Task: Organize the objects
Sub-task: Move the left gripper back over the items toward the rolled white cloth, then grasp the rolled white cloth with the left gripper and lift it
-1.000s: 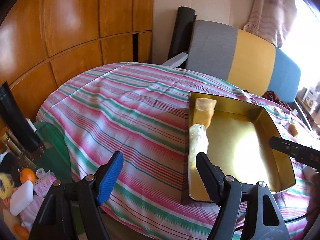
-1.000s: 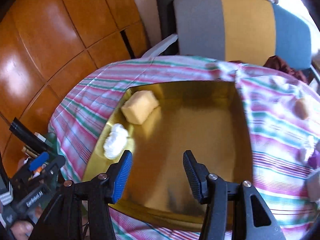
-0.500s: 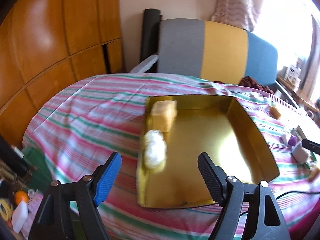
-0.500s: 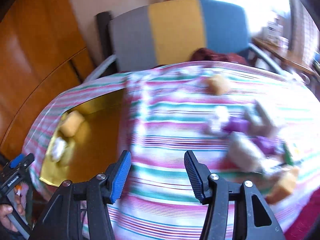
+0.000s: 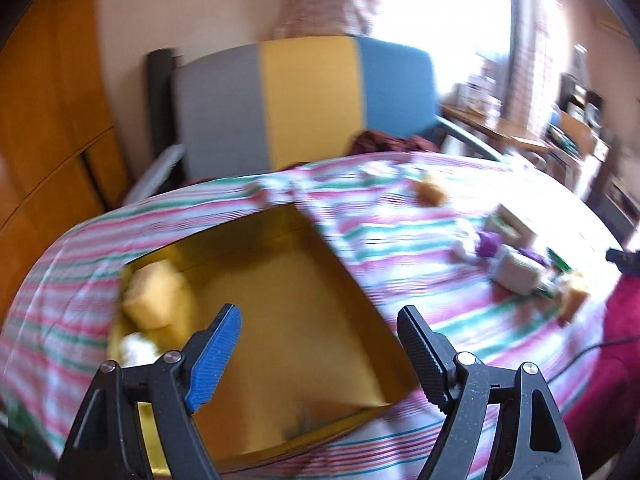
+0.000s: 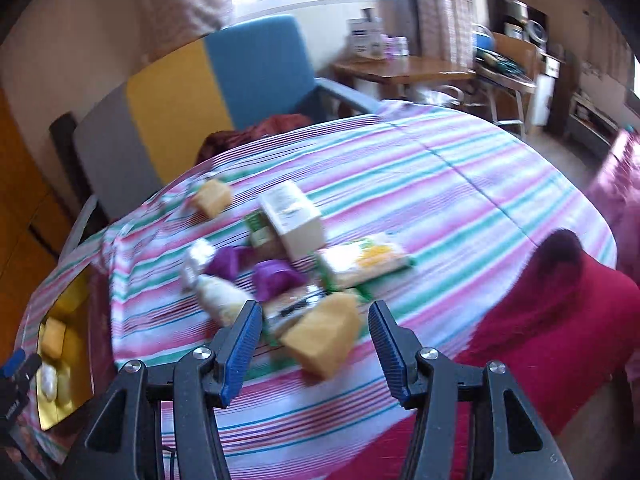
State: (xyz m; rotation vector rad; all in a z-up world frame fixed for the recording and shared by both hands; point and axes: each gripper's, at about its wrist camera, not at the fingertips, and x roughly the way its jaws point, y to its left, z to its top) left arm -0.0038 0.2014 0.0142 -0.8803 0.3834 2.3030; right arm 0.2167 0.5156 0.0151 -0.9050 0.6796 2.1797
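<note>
Table (image 6: 460, 184) under a striped cloth, seen from both wrist cameras; both views are motion-blurred. Left gripper (image 5: 320, 344): its jaws have just been opening and stand apart above a gold tray (image 5: 352, 292), with nothing between them. The tray sits at the table's left side and holds a yellow sponge (image 5: 156, 300) in its far left corner and a white wad (image 5: 134, 346) just in front of it. Right gripper (image 6: 316, 336): jaws apart, nothing clamped, hanging above a heap of loose things right of the tray. Nearest, between the jaws in the picture but lying on the cloth, is a yellow block (image 6: 320, 332). Behind it lie a plastic packet (image 6: 364, 264), two purple items (image 6: 276, 276), a white box (image 6: 292, 220) and a pale bottle (image 6: 220, 300); a second yellow block (image 6: 212, 198) lies apart near the far edge. A red cloth (image 6: 560, 312) covers the table's near right corner. A grey, yellow and blue chair (image 5: 304, 96) stands behind the table.
</note>
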